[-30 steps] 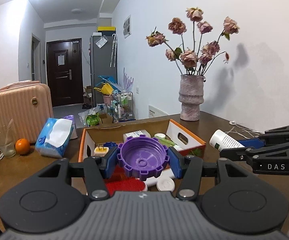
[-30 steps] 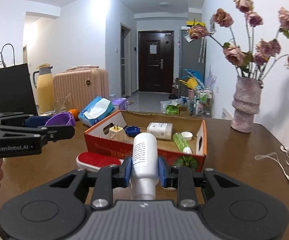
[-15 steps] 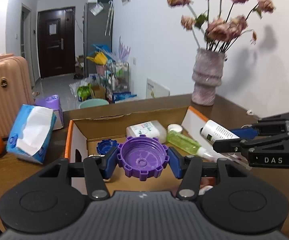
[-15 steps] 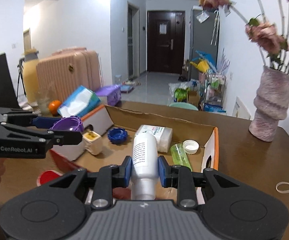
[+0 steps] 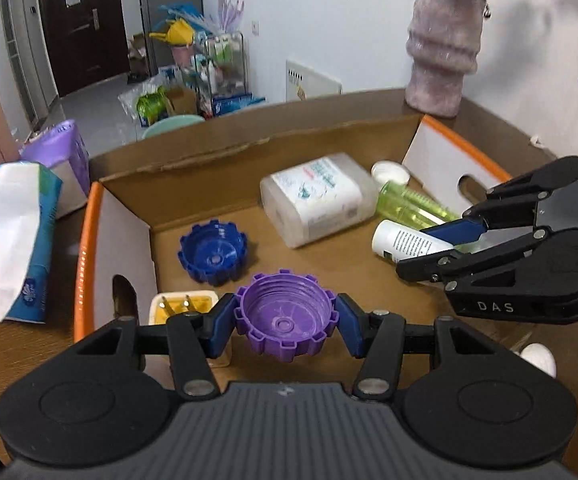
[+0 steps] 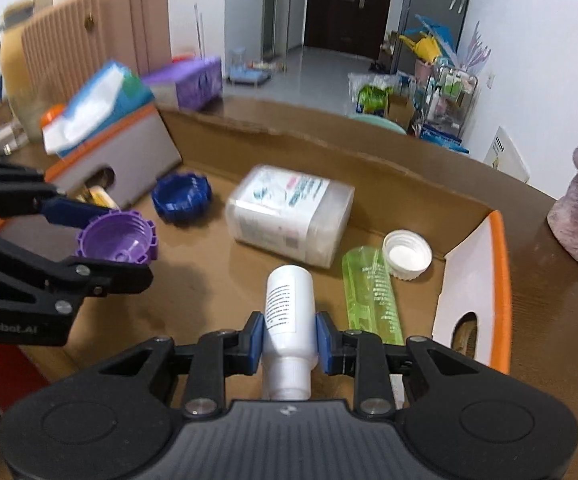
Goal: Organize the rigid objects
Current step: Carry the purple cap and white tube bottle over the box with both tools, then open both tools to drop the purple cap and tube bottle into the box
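My left gripper [image 5: 285, 322] is shut on a purple toothed cap [image 5: 285, 316] and holds it over the near left part of the open cardboard box [image 5: 249, 148]. It also shows in the right wrist view [image 6: 117, 238]. My right gripper [image 6: 289, 338] is shut on a white bottle [image 6: 289, 312] over the box's near right part; the bottle also shows in the left wrist view [image 5: 407, 242]. In the box lie a blue toothed cap [image 5: 213, 252], a clear rectangular bottle [image 5: 317, 198], a green tube [image 6: 371, 292], a white cap [image 6: 407, 254] and a yellow plug [image 5: 181, 306].
A blue tissue pack [image 5: 5, 236] and a purple box [image 5: 59, 152] stand left of the cardboard box. A pink vase [image 5: 443, 48] stands behind its right corner. A pink suitcase [image 6: 97, 36] is beyond the table. A red object [image 6: 5, 364] lies by the box's near left side.
Both grippers have moved forward and tilted down over the box, each still holding its object. The box's inside now fills both views.
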Motion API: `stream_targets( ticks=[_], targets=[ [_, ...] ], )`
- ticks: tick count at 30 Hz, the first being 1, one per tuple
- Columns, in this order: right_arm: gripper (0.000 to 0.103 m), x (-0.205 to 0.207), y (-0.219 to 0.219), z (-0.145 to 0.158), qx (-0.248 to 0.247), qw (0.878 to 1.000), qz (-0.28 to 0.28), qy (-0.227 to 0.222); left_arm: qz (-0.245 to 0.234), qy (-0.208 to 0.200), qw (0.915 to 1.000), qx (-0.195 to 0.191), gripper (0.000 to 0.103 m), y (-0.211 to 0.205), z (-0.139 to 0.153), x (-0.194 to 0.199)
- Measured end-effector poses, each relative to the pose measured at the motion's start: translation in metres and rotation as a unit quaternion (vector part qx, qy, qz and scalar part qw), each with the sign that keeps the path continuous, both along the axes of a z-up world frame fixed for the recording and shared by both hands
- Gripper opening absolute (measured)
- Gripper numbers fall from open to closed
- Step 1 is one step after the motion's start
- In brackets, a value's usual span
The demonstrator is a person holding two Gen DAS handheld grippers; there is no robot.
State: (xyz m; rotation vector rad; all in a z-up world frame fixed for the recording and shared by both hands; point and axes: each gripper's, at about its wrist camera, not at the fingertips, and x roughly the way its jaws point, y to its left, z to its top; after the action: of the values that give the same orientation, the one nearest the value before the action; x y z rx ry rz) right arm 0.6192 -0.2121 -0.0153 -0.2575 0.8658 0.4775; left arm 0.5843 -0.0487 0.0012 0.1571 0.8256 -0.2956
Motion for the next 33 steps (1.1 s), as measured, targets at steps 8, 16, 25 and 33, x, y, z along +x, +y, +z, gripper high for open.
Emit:
stream_targets(
  ticks=[8,16,25,33],
  targets=[
    [0.028,0.007,0.009,-0.009,-0.027,1.0,-0.001,0.006,-0.009,0.0,0.9999,0.005,0.061,-0.004,-0.002,0.003],
    [0.03,0.001,0.006,0.01,-0.029,1.0,-0.005,0.0,0.0,0.001,1.0,0.005,0.064,-0.001,0.017,-0.007],
    [0.031,-0.037,-0.004,0.053,-0.016,1.0,-0.008,-0.022,0.009,-0.032,0.9994,0.011,0.066,-0.004,0.065,-0.047],
    [0.031,-0.088,-0.017,0.097,0.004,0.998,-0.017,-0.056,0.01,-0.078,0.9968,0.014,0.066,-0.011,0.109,-0.104]
  ],
)
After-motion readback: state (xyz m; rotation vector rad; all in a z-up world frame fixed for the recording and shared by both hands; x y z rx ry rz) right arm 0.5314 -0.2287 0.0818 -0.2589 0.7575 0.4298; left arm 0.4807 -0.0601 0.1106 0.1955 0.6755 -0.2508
